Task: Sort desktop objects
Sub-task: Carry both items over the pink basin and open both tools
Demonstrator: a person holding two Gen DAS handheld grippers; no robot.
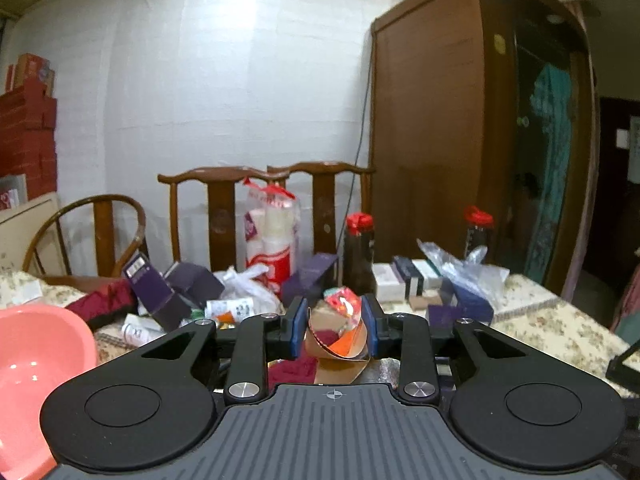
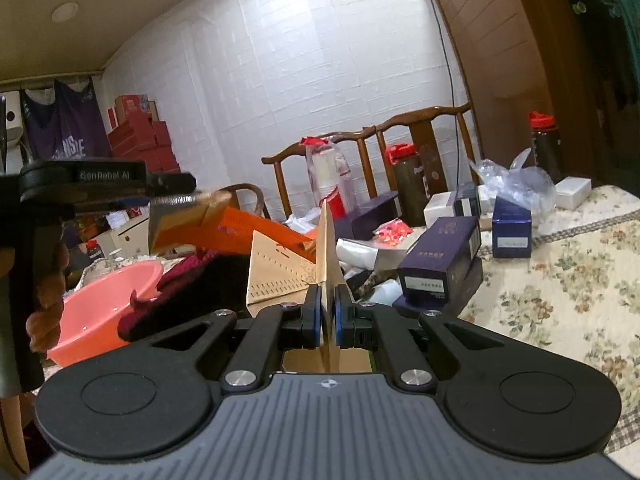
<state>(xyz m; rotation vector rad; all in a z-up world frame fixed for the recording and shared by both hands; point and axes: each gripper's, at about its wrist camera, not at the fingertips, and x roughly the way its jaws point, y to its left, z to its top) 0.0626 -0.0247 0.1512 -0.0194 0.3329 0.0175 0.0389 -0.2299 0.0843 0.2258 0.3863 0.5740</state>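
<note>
— What has the left gripper [image 1: 335,330] got?
— Its jaws are clamped on one end of a flattened cardboard box [image 1: 334,338], brown with orange print.
— And the right gripper [image 2: 328,316]?
— Jaws pressed together on a flap of the same box [image 2: 292,268], which is held up in the air above the near left of the table [image 2: 560,280].
— Anything beneath?
— A pink basin [image 2: 108,304], low on the left.

Basin [image 2: 108,300] on table [image 2: 560,300] at left, boxes [image 2: 440,268] right, chairs [image 2: 360,148] behind.
</note>
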